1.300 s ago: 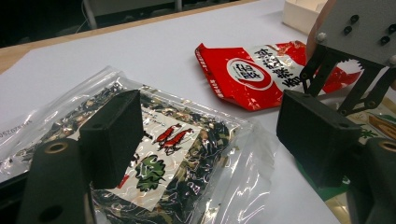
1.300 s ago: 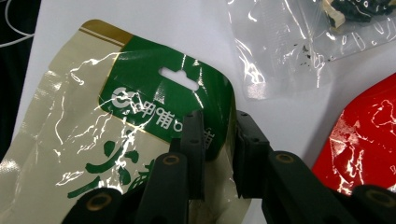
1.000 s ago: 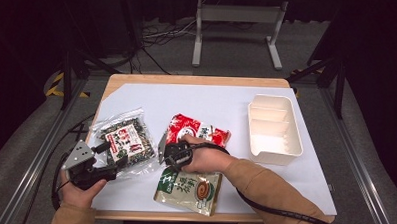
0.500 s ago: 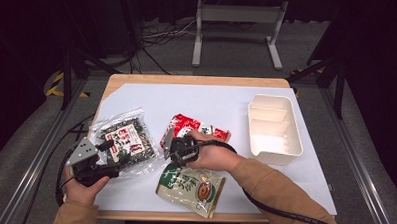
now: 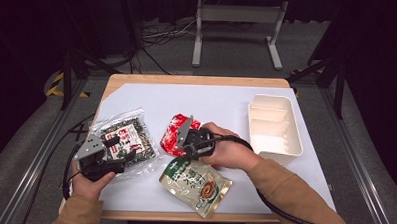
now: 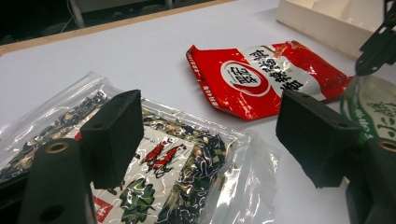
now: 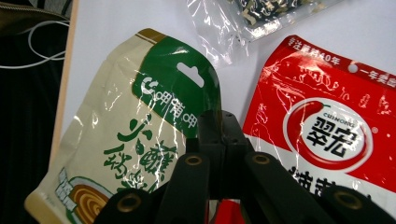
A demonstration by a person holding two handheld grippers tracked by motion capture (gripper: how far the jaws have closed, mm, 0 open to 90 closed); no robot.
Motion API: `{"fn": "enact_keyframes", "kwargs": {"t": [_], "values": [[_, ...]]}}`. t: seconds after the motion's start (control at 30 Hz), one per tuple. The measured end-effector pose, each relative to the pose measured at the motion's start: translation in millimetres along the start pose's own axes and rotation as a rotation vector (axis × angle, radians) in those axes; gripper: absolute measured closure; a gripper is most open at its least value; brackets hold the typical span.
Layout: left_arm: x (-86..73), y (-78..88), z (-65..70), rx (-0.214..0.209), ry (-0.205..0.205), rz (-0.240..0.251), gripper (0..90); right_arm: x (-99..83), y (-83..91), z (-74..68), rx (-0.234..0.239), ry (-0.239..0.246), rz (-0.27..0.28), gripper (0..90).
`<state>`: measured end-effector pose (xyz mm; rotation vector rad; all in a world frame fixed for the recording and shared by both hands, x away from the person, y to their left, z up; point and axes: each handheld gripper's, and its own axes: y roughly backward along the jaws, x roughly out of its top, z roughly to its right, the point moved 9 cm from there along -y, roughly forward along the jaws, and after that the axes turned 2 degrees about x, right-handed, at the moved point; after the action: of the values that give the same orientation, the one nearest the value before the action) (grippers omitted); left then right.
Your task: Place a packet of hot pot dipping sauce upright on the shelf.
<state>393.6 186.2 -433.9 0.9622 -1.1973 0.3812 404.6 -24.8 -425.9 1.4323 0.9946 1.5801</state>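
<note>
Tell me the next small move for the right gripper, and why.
Probably carry the green pouch toward the white tray. The right gripper looks shut on the pouch's top edge beside the red packet, and the tray's compartments look empty. The left gripper is open over the clear packet, holding nothing.

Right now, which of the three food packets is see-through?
The clear packet of dark dried bits, leftmost on the table, by the left gripper. The red packet and the green-and-cream packet are opaque.
</note>
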Motion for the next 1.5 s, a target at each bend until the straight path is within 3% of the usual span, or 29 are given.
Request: {"fn": "enact_keyframes", "kwargs": {"t": [0.23, 0.57, 0.8, 1.27, 1.5], "values": [[2.2, -3.1, 1.2, -0.011, -0.003, -0.001, 23.9, -1.5, 28.0, -7.9, -0.021, -0.021, 0.029, 89.5], [3.8, -4.4, 2.7, -0.018, -0.012, 0.002, 23.9, 2.8, 70.7, -22.7, -0.009, -0.039, 0.147, 89.5], [4.3, -3.8, 2.7, -0.017, -0.007, 0.008, 23.9, 4.3, 91.4, -28.2, -0.012, -0.037, 0.193, 89.5], [6.6, -8.1, 3.2, -0.025, -0.014, 0.006, 23.7, -4.3, 113.1, -16.0, -0.096, -0.1, 0.263, 89.5], [9.0, -12.7, 4.4, -0.033, -0.019, 0.007, 23.7, -9.5, 133.5, -8.1, -0.144, -0.13, 0.318, 89.5]]}}
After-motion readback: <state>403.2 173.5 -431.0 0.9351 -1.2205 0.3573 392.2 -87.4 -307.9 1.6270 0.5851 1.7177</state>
